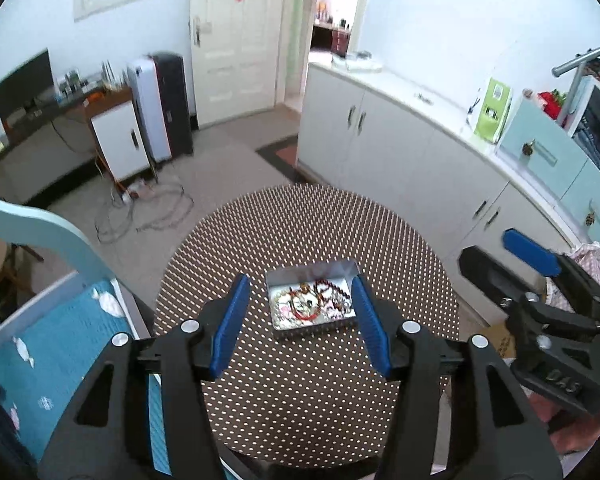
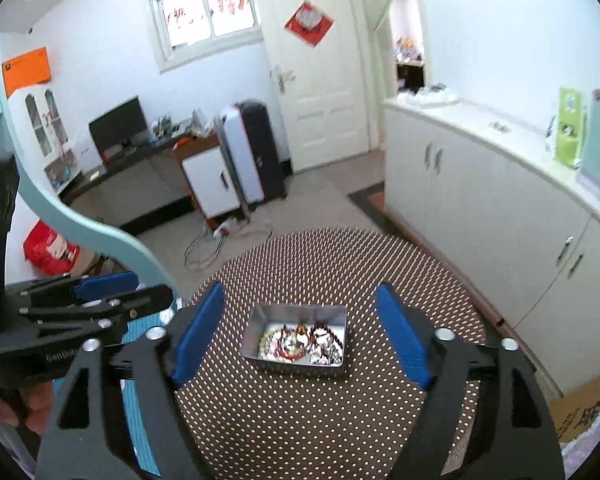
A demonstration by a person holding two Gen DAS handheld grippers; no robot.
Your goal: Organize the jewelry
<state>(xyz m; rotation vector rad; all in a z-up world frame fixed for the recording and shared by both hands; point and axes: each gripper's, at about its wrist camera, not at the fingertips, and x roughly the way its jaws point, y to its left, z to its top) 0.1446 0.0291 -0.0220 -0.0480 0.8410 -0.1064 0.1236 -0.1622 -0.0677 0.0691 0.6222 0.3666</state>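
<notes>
Both claws hung apart and empty: left gripper (image 1: 300, 312), right gripper (image 2: 300, 336), each poised above a small metal tin (image 2: 256, 354). Tangled jewelry (image 2: 300, 342), beads and chains, already lay inside the tin, near the middle of a round polka-dot table (image 2: 300, 420). Whether sorting was starting or finished, I could not judge; any pick would need one strand pinched cleanly

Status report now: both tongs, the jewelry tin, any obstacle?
Left tongs open, empty. Right tongs open, empty. Tin on table, jewelry tangled inside. Nothing in the way.
</notes>
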